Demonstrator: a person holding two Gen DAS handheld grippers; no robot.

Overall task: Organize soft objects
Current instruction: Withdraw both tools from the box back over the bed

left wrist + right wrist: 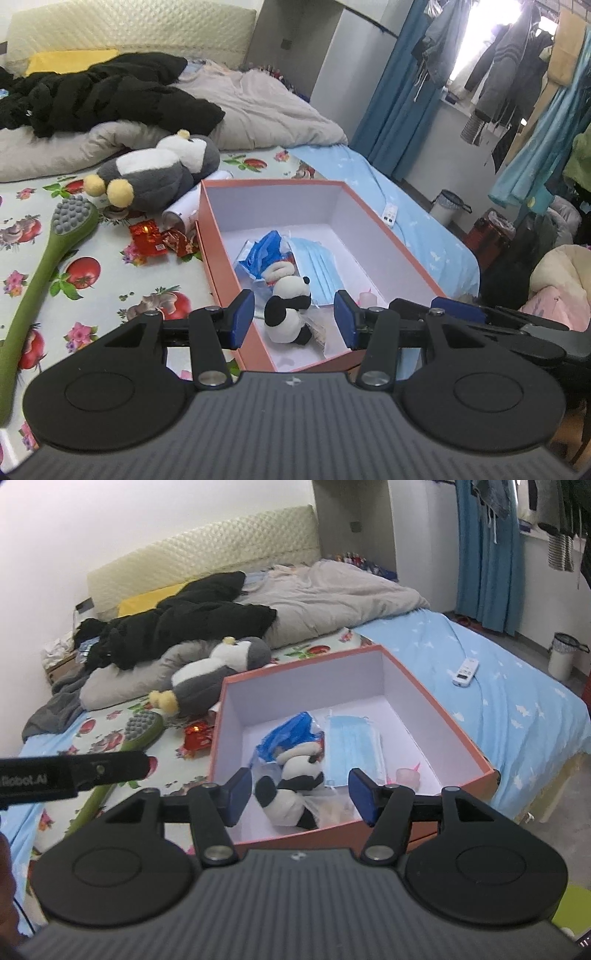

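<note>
Both our tools are spread, pinching nothing: left tool [293, 319], right tool [295, 795]. The small black-and-white plush panda [288, 314] lies inside the open pink cardboard box [214, 258] at its near end, beside a blue pleated face mask [319, 269] and a crumpled blue plastic bag [264, 251]. The grey-and-white plush penguin [159, 170] lies on the floral bed sheet [110, 273] by the box's far left corner.

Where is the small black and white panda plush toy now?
The small black and white panda plush toy lies inside the open pink cardboard box on the bed, at its near end, beside the blue face masks.
</note>
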